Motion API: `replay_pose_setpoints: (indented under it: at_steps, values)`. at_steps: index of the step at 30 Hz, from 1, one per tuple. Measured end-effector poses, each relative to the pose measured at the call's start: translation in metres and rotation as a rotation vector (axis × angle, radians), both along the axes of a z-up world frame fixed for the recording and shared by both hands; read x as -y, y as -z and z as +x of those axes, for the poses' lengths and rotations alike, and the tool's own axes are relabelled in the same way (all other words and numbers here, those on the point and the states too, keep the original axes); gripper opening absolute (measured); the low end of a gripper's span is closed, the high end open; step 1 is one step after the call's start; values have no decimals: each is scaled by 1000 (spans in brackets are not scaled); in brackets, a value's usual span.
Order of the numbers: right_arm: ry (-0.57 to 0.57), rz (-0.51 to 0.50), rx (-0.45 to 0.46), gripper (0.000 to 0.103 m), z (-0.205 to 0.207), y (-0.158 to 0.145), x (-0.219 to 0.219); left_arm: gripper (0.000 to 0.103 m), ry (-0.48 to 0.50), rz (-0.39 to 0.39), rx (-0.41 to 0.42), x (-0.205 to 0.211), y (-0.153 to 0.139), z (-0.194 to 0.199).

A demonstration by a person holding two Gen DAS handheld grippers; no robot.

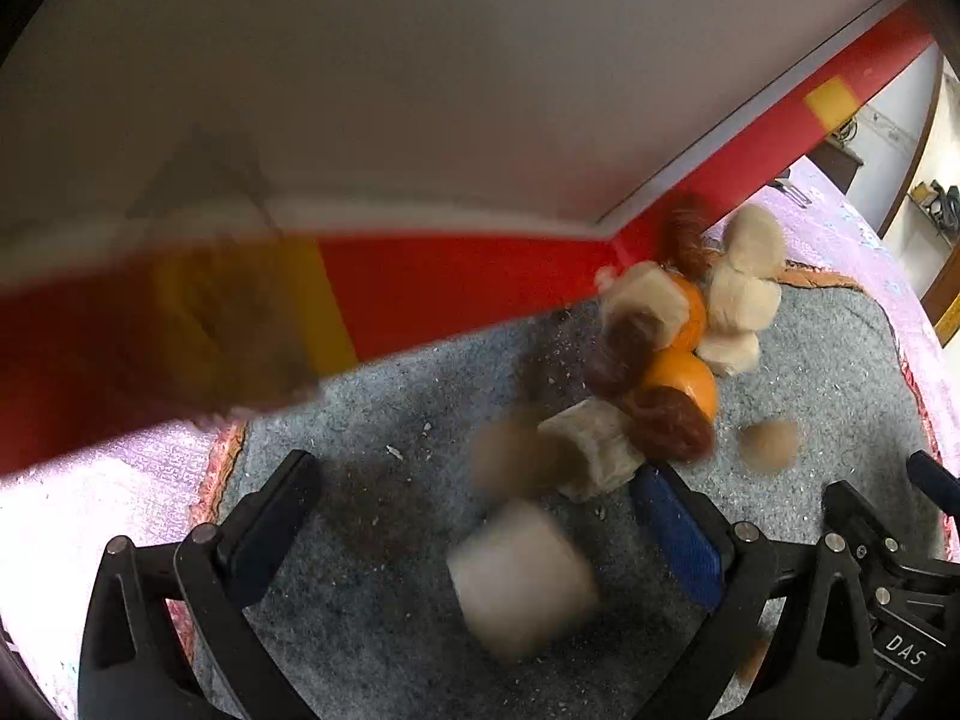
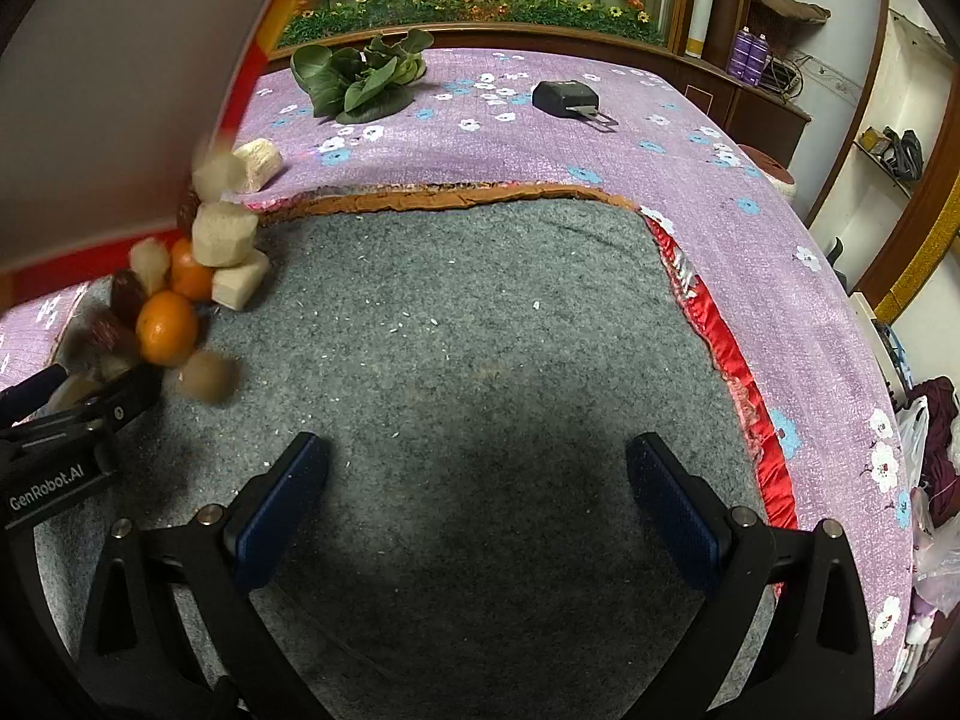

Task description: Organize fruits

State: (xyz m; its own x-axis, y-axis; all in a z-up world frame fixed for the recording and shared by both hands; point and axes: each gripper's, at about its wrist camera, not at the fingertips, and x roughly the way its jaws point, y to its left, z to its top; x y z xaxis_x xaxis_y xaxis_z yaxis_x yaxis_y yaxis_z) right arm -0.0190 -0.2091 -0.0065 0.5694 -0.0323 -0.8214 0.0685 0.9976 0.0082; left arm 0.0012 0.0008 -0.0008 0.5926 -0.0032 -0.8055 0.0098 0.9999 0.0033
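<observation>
A heap of fruit lies blurred, in motion, on the grey mat [image 1: 390, 540]. It holds two oranges [image 1: 684, 378], dark brown fuzzy fruits [image 1: 669, 423] and pale cut chunks [image 1: 744, 300], all spilling below a tilted red and white box [image 1: 420, 120]. My left gripper [image 1: 477, 474] is open, with a blurred pale chunk [image 1: 522, 576] loose between its fingers. In the right wrist view the same heap, with an orange [image 2: 167, 327] and a round brown fruit [image 2: 201, 377], sits at the left edge. My right gripper [image 2: 477, 450] is open over bare mat [image 2: 480, 312], holding nothing.
A purple flowered cloth [image 2: 750, 240] surrounds the mat. On it at the back lie leafy greens [image 2: 360, 78], a small black device [image 2: 564, 97] and one stray pale chunk [image 2: 261, 162]. Shelves and bags stand off to the right.
</observation>
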Motion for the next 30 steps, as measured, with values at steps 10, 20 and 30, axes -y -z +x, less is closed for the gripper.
replay_pose_setpoints:
  at_steps: [10,20,30]
  values:
    - [0,0,-1,101,1,0,1,102,0,0,0,-1,0,1]
    - [0,0,0,101,0,0,1,102,0,0,1,-2,1,0]
    - [0,1,0,101,1,1,1,102,0,0,1,-2,1,-1]
